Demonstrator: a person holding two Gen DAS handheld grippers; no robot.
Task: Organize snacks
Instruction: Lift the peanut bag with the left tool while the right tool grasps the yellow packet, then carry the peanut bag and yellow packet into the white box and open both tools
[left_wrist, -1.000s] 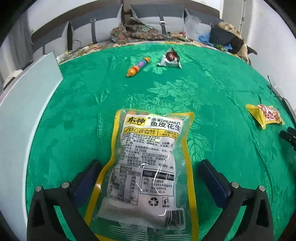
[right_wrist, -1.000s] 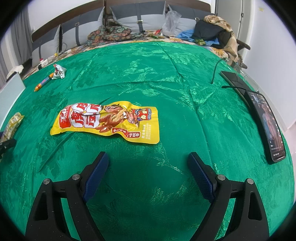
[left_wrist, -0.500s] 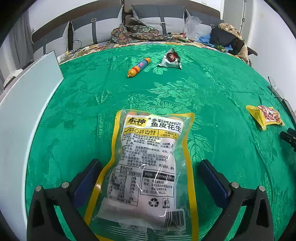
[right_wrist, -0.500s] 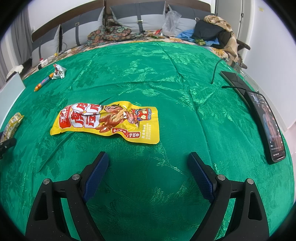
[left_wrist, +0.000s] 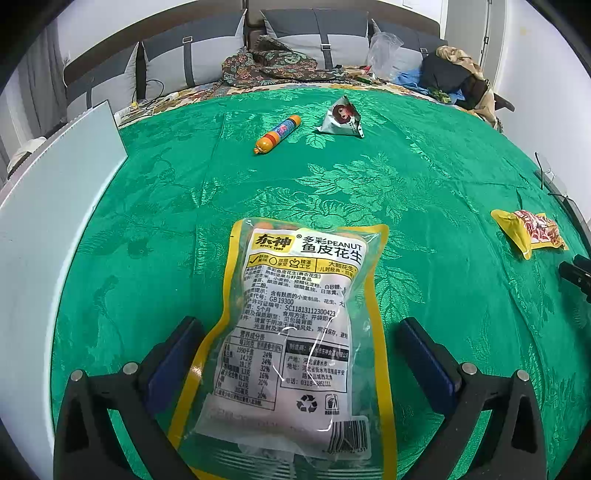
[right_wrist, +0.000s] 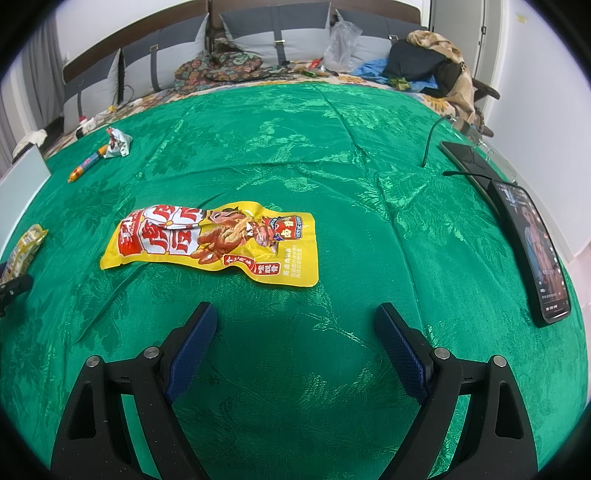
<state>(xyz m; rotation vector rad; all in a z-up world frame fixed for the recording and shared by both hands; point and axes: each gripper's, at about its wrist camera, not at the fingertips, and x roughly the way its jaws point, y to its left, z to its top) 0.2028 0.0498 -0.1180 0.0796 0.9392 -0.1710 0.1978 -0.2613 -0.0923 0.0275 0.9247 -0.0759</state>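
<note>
Peanut bag (left_wrist: 303, 325) lies at the bed's (left_wrist: 406, 177) near edge; sausage (left_wrist: 277, 133) and pouch (left_wrist: 341, 117) lie near its far edge.

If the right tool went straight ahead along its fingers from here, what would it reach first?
Most likely only green cloth: the open right tool points past the right end of the yellow snack packet, which lies ahead and to the left. Depth is unclear, so it might clip that end.

Flat peanut bag (left_wrist: 295, 325); yellow pouch (right_wrist: 218, 242)

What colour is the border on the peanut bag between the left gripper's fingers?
Yellow, framing a clear window on the peanut bag; the left wrist view shows it best.
</note>
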